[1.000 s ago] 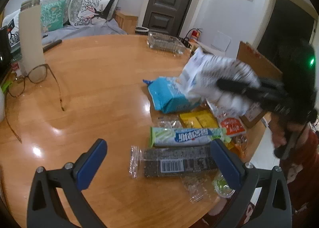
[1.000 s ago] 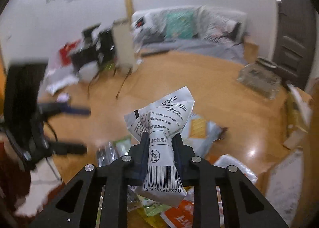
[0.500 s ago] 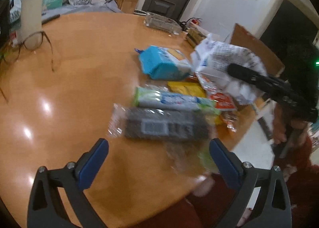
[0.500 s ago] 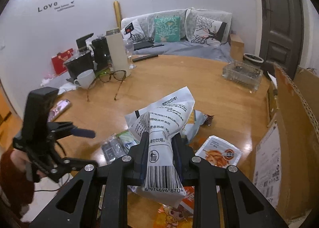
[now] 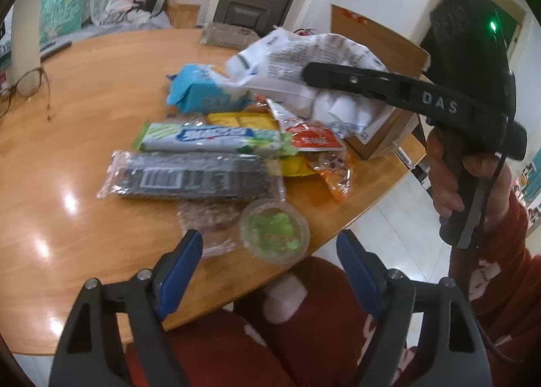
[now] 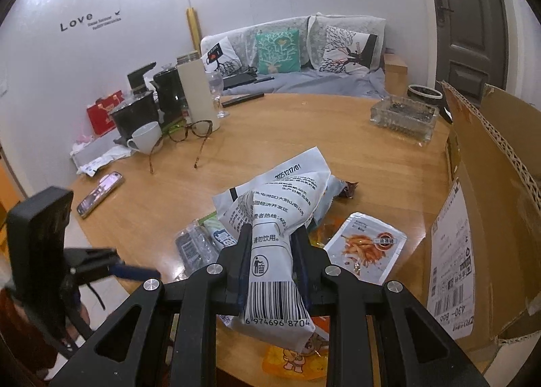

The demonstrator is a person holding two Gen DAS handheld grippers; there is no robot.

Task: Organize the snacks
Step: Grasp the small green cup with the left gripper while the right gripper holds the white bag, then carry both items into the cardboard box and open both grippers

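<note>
Your right gripper [image 6: 272,251] has its jaws clamped on a white printed snack bag [image 6: 274,218] above the tabletop [image 6: 304,137], while your left gripper [image 5: 268,263], empty, has just narrowed its jaws around the green jelly cup [image 5: 274,235], likely next.

Eyeglasses [image 6: 189,131] rest on the wooden table [image 6: 304,123] beside a white mug [image 6: 146,137]; a phone [image 6: 99,193] lies near the edge

Black grippers, blue-padded fingers [image 5: 179,268], silver screws, "DAS" lettering, red sleeve [image 5: 500,251].
</note>
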